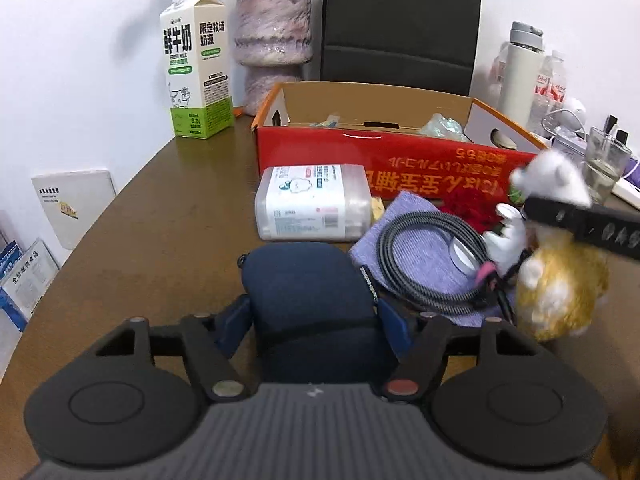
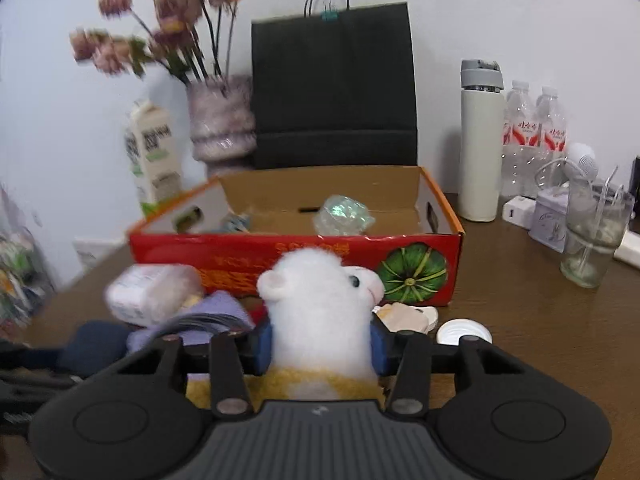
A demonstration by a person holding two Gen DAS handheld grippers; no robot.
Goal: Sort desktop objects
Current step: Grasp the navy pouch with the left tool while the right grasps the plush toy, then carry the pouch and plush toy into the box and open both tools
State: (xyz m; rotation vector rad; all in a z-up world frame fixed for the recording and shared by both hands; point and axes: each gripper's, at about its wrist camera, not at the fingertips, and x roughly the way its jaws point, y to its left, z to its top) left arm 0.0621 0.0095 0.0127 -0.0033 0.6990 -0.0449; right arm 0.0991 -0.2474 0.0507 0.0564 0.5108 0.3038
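My left gripper [image 1: 314, 316] is shut on a dark blue pouch [image 1: 308, 292] low over the brown table. My right gripper [image 2: 322, 340] is shut on a white and yellow plush toy [image 2: 320, 312], held above the table in front of the red cardboard box [image 2: 296, 256]. The plush also shows in the left wrist view [image 1: 556, 280], with the right gripper's finger across it. A pack of wipes [image 1: 314, 202], a purple cloth [image 1: 420, 256] and a coiled grey cable [image 1: 424, 256] lie in front of the box [image 1: 384, 156].
A milk carton [image 1: 196, 64], a vase [image 1: 274, 36] and a black bag [image 2: 334, 88] stand behind the box. A white flask [image 2: 480, 140], water bottles [image 2: 534, 136] and a glass [image 2: 596, 236] stand at the right. A white lid [image 2: 464, 332] lies on the table [image 2: 520, 320].
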